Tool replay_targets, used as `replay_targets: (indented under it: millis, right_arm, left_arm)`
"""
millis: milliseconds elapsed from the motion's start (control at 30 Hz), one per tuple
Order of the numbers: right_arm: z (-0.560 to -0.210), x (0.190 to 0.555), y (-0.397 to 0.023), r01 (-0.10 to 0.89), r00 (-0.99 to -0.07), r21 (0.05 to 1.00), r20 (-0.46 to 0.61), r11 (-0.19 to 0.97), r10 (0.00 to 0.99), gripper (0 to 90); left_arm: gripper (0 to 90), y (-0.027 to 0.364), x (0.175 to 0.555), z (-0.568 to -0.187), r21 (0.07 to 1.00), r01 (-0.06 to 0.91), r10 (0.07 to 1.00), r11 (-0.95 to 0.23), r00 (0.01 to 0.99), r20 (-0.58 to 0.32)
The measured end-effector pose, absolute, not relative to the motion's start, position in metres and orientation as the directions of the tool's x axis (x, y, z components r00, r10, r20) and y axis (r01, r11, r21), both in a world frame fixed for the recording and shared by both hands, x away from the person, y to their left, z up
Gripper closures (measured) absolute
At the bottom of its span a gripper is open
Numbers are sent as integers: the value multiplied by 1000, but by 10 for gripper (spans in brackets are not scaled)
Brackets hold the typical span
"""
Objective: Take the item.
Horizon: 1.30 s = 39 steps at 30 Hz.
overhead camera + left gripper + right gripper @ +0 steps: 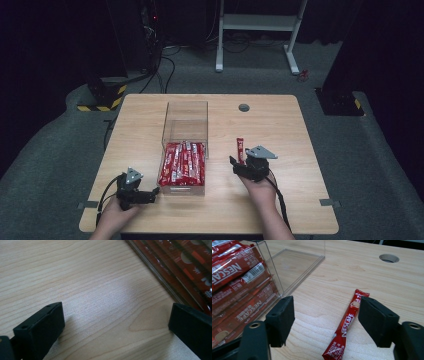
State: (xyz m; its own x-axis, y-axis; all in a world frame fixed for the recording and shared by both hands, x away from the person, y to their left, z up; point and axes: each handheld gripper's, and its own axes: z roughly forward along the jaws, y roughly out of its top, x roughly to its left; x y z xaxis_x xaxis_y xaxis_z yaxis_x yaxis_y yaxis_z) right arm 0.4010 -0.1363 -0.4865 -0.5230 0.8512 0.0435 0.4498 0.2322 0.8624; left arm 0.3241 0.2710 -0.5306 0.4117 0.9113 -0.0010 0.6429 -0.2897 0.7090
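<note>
Now our right gripper [325, 322] stands wide over the flat red coffee stick [344, 330], bare wooden table [367, 277] beyond; our left gripper [116, 322] gapes just beside the clear plastic box [185, 120].

Looked like a lab or test room rather than a home — dark curtained walls all round, grey carpet underfoot. Held one light wooden table [280, 120] with a round cable hole [244, 107], alone in the middle. Showed a white metal frame on feet [257, 22] at twelve o'clock, black equipment with trailing cables [150, 35] at eleven o'clock, and black stand bases edged in yellow-and-black hazard tape [102, 95] at ten and two o'clock — rig hardware, not furniture.
</note>
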Motion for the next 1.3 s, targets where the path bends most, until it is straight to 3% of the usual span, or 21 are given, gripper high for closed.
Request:
replay_targets:
  millis: [267,567,1300]
  right_arm:
    - [-488,395,-135,472,-495,837,-9,278,869,187]
    - [-488,383,-148,490,-490,829,8,268,872,162]
    - [-511,345,-252,577,-382,782,4,235,924,149]
  left_arm:
    - [6,271,324,-531,710,643,911,-289,412,-2]
    - [6,271,324,-531,711,644,912,-283,409,-8]
    - [6,271,324,-531,709,644,912,-288,411,-3]
